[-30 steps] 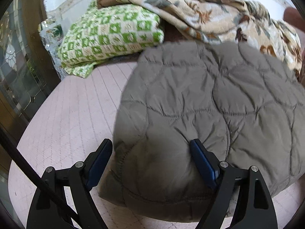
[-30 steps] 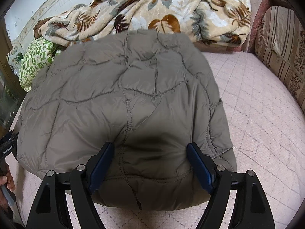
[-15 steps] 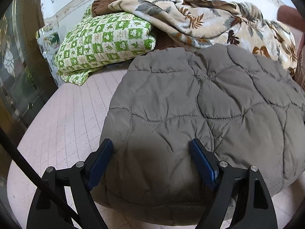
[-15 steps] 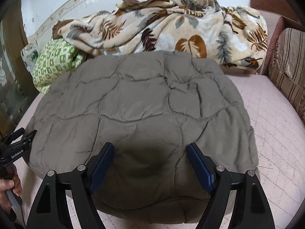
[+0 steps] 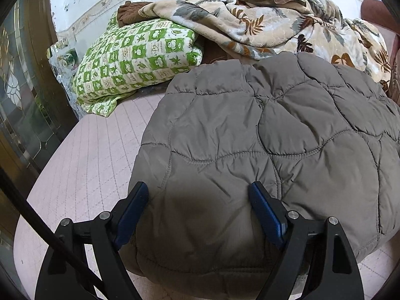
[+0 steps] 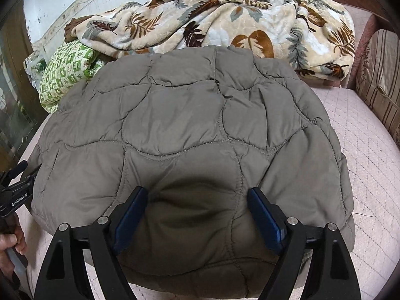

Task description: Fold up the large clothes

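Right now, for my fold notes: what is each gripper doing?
Left gripper: open, astride the jacket, not pinching.
Right gripper: jaws opening, jacket between, unpinched.

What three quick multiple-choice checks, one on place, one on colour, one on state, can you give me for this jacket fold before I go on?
1. Where does the green checked pillow lie relative to the quilted jacket in the left wrist view?
A. Beyond it, to the upper left
B. On top of it
C. Under the gripper

2. What colour is the jacket?
A. Bright red
B. Grey-brown
C. White

3. How does the left gripper stand?
A. Clamped shut on the pillow
B. Jaws wide, the jacket's near part bulging between them
C. Out of view

Answers:
1 A: the pillow sits at the far left, beside the leaf-print blanket.
2 B: its padded fabric is a dull grey-brown in both views.
3 B: both blue pads stand far apart with jacket fabric between them.
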`<action>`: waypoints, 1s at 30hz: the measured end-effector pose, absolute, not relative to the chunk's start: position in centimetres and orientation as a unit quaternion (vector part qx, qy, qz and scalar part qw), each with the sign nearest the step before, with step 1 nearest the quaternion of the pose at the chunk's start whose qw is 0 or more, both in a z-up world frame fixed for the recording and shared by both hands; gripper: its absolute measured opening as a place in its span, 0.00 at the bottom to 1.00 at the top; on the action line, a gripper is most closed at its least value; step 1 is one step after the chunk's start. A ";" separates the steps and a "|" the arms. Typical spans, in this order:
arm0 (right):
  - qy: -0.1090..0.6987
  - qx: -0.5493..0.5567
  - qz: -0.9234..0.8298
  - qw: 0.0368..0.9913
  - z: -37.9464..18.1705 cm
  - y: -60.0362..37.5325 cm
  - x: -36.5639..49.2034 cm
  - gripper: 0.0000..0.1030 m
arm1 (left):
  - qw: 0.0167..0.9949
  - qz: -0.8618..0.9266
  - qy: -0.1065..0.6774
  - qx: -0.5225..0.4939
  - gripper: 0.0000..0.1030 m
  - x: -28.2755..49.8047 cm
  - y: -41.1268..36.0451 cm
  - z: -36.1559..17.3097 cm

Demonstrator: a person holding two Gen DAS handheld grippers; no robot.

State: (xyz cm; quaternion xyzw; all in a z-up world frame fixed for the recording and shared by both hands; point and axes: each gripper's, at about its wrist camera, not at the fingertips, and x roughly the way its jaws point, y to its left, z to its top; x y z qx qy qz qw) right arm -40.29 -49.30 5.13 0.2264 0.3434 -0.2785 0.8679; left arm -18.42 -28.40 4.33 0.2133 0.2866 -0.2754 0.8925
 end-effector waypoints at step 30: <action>0.333 0.286 -0.290 0.850 5.6 -51.1 -44.1 0.84 | 0.877 -0.269 0.356 0.177 0.81 -16.5 -26.8 4.6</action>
